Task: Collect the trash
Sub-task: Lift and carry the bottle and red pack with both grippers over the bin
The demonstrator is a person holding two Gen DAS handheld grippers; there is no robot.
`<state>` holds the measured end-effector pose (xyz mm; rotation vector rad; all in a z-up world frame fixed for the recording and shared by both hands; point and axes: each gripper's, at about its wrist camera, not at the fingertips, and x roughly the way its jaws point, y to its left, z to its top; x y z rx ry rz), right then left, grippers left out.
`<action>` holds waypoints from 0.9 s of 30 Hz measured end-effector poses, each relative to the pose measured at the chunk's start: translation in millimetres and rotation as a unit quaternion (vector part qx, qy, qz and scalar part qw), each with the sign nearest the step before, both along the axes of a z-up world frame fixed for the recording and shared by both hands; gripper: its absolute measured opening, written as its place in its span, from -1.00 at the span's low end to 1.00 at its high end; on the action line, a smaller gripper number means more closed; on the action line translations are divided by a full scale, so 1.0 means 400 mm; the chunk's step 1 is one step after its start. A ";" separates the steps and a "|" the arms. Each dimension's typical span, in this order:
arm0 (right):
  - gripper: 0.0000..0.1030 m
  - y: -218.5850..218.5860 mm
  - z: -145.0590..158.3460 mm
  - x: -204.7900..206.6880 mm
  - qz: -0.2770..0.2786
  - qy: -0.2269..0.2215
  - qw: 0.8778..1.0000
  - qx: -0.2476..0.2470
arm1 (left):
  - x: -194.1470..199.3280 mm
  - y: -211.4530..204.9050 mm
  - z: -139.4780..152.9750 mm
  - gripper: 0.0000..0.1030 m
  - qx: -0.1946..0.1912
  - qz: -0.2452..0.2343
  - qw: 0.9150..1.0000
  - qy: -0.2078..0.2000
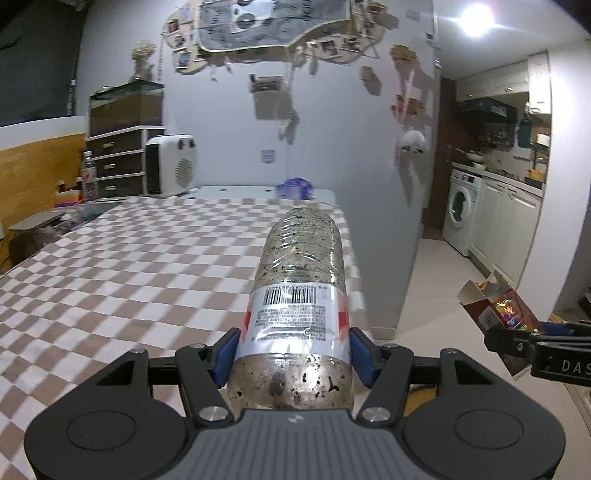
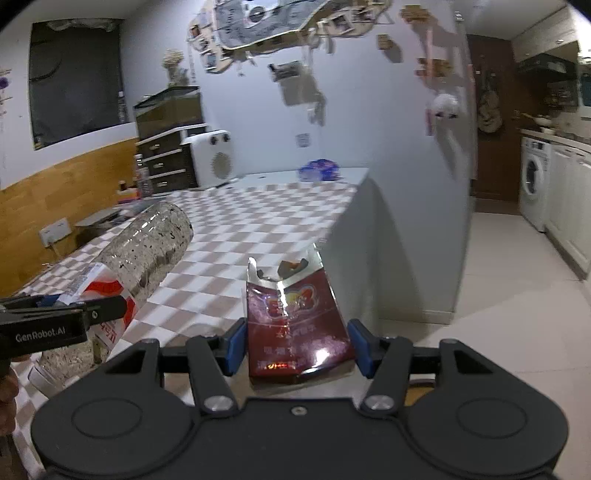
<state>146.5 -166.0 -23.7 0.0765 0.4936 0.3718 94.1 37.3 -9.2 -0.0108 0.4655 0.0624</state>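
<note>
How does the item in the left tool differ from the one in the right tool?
The plastic bottle in the left tool is clear, round and speckled with dark residue; the dark red carton in the right tool is opaque, flat-sided and torn open at its far end. The bottle carries a white barcode label, the carton glossy print. Both are clamped between blue pads and held above the checkered tabletop.

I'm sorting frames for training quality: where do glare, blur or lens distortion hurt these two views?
Left wrist view: a ceiling light flares white at top right; the checkered cloth smears near the edges, while the plastic bottle stays sharp. Right wrist view: glare streaks the red carton; the wall decorations are blurred. Both: fisheye bending, dark corners.
</note>
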 end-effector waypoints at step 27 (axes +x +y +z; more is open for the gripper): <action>0.13 -0.400 -0.154 -0.059 -0.115 0.046 0.992 -0.007 | 0.105 -0.449 -0.185 0.20 -0.007 -0.118 0.990 0.080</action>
